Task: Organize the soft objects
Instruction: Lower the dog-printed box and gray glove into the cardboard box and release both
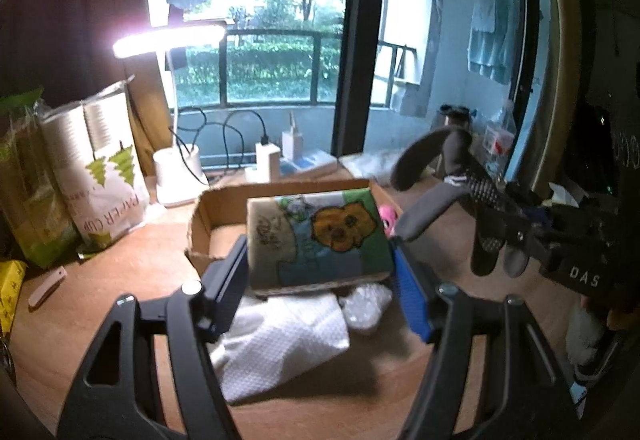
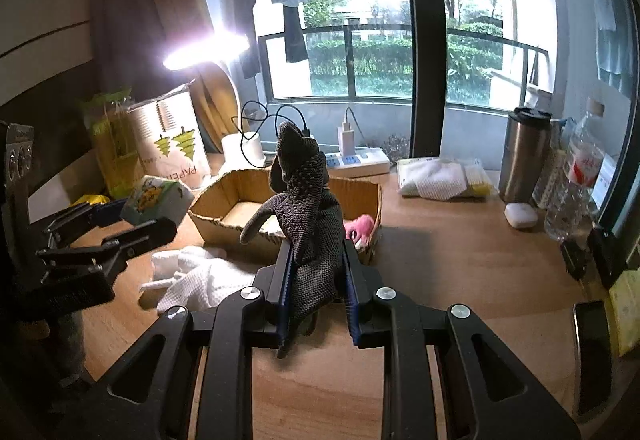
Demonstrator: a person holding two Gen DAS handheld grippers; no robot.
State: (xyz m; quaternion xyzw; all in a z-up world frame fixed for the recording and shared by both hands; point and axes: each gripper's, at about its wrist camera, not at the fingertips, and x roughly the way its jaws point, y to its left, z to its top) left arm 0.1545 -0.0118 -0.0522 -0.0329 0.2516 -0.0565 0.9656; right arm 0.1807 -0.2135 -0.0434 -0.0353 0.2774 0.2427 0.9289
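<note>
The left gripper [image 1: 318,264] has its fingers pinching a printed tissue pack [image 1: 316,236], held just above the near edge of the cardboard box [image 1: 224,208]. The right gripper [image 2: 316,280] pinches a dark glove [image 2: 308,200], hanging upright before the box's near wall, equally close.
</note>
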